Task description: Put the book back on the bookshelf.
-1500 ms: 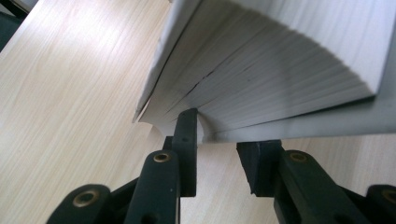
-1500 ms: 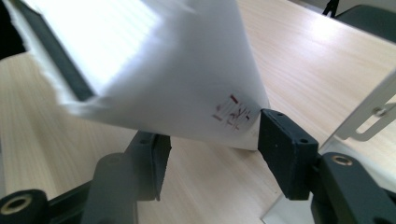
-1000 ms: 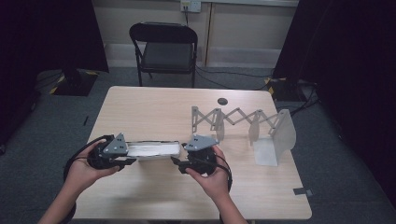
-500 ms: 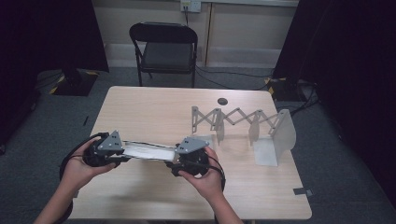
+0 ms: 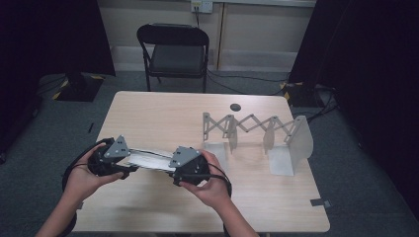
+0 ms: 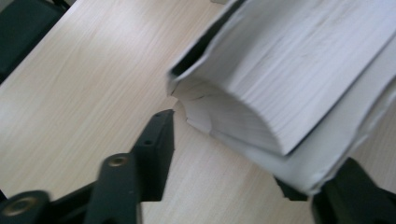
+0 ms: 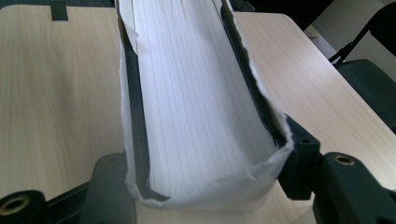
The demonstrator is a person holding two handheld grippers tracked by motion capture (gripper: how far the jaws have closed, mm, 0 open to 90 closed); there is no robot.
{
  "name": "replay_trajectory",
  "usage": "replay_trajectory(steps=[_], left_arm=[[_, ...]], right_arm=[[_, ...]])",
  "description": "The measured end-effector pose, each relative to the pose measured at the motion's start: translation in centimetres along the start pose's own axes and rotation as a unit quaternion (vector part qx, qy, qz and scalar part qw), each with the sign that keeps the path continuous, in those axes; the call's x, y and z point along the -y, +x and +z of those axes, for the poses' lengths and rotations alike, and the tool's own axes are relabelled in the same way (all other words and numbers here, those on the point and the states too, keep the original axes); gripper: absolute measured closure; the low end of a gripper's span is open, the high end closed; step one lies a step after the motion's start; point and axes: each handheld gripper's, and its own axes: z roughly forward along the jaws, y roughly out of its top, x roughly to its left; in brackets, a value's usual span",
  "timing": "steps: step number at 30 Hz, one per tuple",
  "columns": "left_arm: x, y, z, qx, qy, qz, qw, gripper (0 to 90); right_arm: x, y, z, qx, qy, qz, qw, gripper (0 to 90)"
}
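One white book, thick, torn covers, lower left over the worktop. Two hand-held grippers: right just closed, clamping its end; left just opened, one jaw clear.

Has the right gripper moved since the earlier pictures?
Yes. In the high view the right gripper has shifted left and toward the table's near edge, away from the folding rack, with the book between its jaws.
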Motion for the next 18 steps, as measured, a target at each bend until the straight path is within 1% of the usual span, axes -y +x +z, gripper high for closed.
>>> replay_trajectory(steps=[2,3,4,6,7,8,12,13,14,15,18], left_arm=[[0.4,0.3,-0.2,-0.014,-0.009,-0.003,0.9999,34.8],[0.7,0.4,-0.3,-0.017,-0.013,-0.01,0.9997,30.0],[1.0,0.5,-0.4,-0.019,-0.018,-0.019,0.9995,26.8],[1.6,0.5,-0.6,-0.02,-0.02,-0.024,0.9993,22.6],[1.8,0.5,-0.6,-0.02,-0.02,-0.027,0.9992,22.2],[2.1,0.5,-0.5,-0.016,-0.017,-0.025,0.9994,22.1],[2.9,0.1,0.1,-0.007,-0.022,-0.038,0.999,20.6],[3.1,0.0,0.4,-0.005,-0.023,-0.041,0.9989,20.3],[3.3,0.0,0.6,-0.001,-0.018,-0.035,0.9992,19.7],[3.4,-0.2,0.8,0.001,-0.02,-0.041,0.9989,18.9],[3.8,-0.5,1.5,0.01,-0.02,-0.045,0.9987,18.3]], right_arm=[[-0.1,-0.1,-0.2,-0.004,0.003,0.008,1.0,43.8],[-0.2,-0.3,-0.3,-0.007,0.004,0.01,0.9999,44.0],[-0.2,-0.5,-0.4,-0.011,0.005,0.016,0.9998,44.3],[-0.4,-0.9,-0.7,-0.019,0.005,0.029,0.9994,45.6],[-0.6,-1.1,-0.8,-0.024,0.005,0.036,0.999,46.5],[-0.6,-1.2,-0.9,-0.026,0.006,0.039,0.9989,47.0],[-0.8,-1.6,-1.2,-0.034,0.008,0.055,0.9979,47.6],[-0.8,-1.7,-1.3,-0.037,0.009,0.06,0.9975,47.7],[-0.8,-1.8,-1.3,-0.039,0.009,0.067,0.997,47.8],[-0.8,-2.0,-1.4,-0.042,0.008,0.076,0.9962,48.3],[-0.8,-2.4,-1.7,-0.05,0.007,0.09,0.9947,50.0]])
